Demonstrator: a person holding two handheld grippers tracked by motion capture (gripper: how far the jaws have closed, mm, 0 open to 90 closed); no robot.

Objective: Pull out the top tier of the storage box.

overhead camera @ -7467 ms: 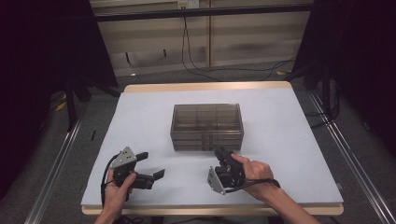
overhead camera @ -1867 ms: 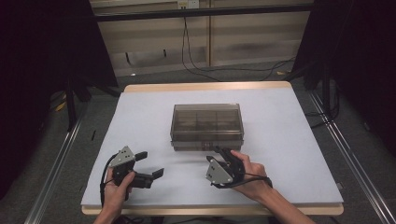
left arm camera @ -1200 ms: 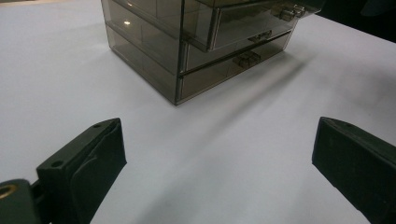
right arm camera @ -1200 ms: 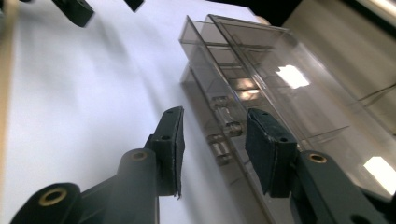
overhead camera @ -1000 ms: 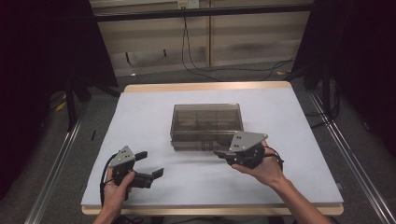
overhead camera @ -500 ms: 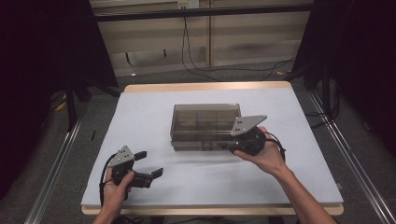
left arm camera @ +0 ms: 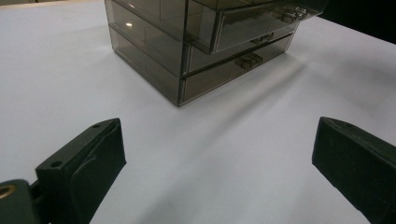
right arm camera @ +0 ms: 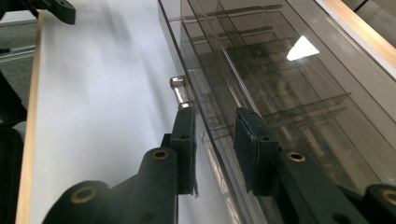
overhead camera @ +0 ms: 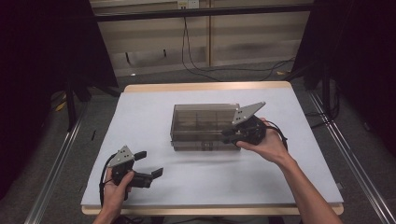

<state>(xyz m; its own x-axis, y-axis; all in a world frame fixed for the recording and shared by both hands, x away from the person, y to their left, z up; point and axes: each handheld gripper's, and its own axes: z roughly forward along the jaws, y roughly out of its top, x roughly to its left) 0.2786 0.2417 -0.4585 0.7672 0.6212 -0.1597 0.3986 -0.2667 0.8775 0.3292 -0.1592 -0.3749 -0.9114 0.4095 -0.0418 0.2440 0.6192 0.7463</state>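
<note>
white table [overhead camera: 154, 116], drawer box [right arm camera: 280, 79] edge between right jaws

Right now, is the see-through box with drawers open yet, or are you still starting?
Still starting. The smoky clear plastic drawer box sits on the white table with its drawers looking shut. The right tongs straddle its top front edge near a small clear handle. The left tongs wait open, apart from it. Opening is still left.
</note>
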